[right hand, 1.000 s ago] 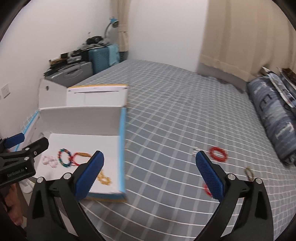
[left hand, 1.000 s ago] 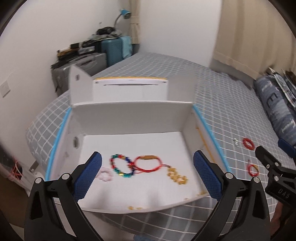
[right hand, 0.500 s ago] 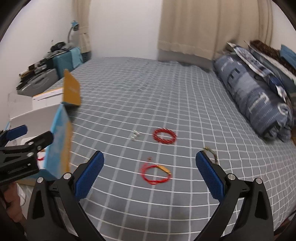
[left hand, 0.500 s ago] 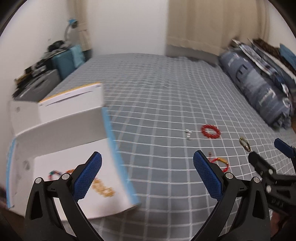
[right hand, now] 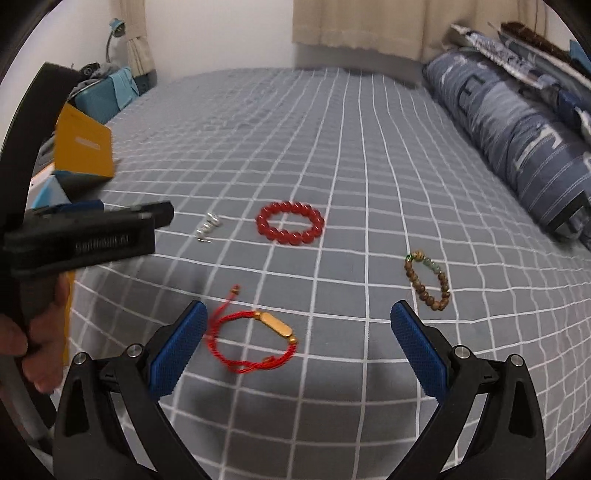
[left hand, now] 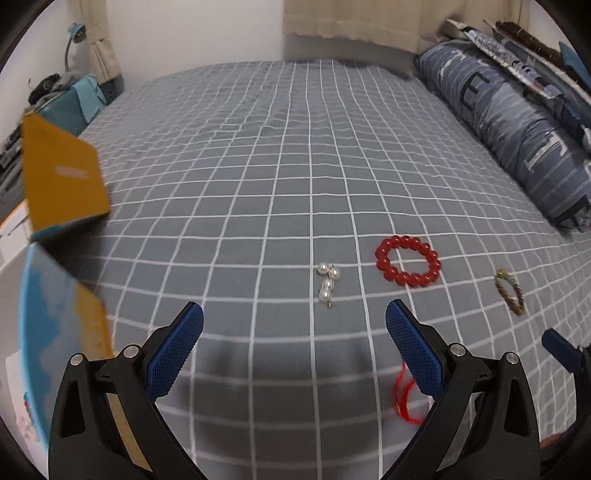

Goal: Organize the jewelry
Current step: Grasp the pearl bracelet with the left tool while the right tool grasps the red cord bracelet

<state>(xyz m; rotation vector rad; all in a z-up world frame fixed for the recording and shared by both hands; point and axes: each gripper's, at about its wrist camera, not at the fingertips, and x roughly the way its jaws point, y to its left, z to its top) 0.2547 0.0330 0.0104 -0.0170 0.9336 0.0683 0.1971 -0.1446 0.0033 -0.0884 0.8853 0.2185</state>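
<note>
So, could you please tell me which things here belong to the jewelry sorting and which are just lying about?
Job:
red bead bracelet
red cord bracelet
brown bead bracelet
pearl pieces
cardboard box

Lying about:
blue pillow
curtain
desk lamp
</note>
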